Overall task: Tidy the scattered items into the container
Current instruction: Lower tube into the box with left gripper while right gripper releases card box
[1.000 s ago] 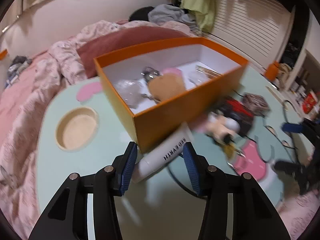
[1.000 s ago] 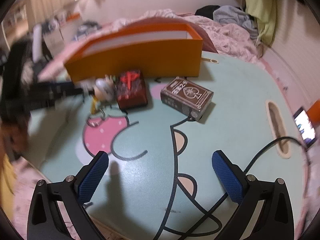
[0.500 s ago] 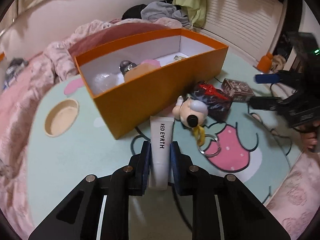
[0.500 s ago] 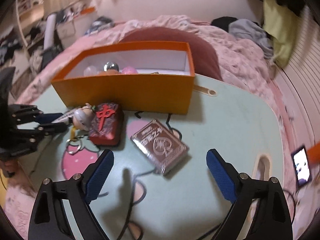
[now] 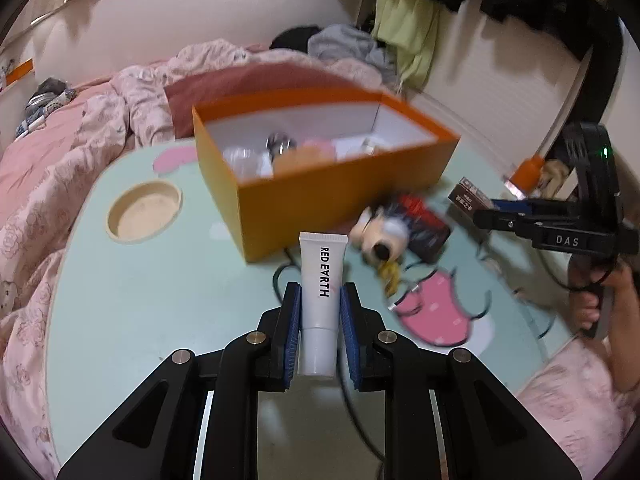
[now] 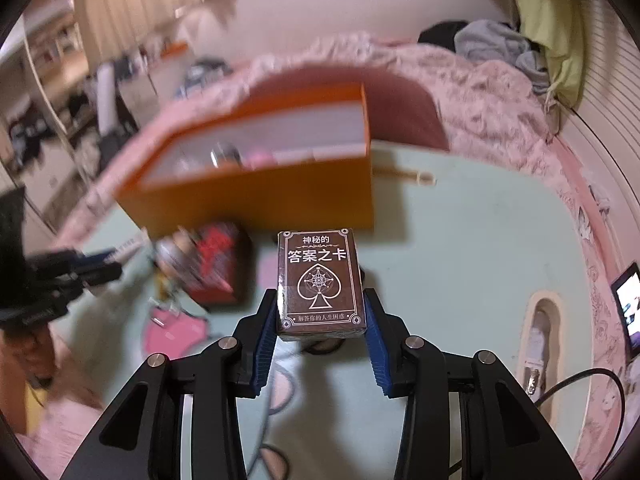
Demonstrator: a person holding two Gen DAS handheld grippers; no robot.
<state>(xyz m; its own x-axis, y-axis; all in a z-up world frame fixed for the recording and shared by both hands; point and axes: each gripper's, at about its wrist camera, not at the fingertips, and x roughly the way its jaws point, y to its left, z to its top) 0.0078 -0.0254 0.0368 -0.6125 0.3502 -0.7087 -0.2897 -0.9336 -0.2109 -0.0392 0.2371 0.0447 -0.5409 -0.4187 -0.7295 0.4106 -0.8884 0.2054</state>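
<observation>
The left claw [image 5: 320, 330] is clenched on the white tube [image 5: 321, 298]; the right claw [image 6: 321, 334], jaws just closing, grips the brown card box [image 6: 321, 284]; both sit near the orange box [image 5: 320, 184] on the desk [image 5: 160, 300]; next, I judge, each needs carrying over its rim.

A: The white tube [image 5: 320, 292] looks like smooth matt plastic, and the orange box [image 5: 320, 196] like matt cardboard.

B: The brown card pack [image 6: 320, 284] is glossy, film-wrapped; the bedding [image 5: 60, 184] is soft cloth.
</observation>
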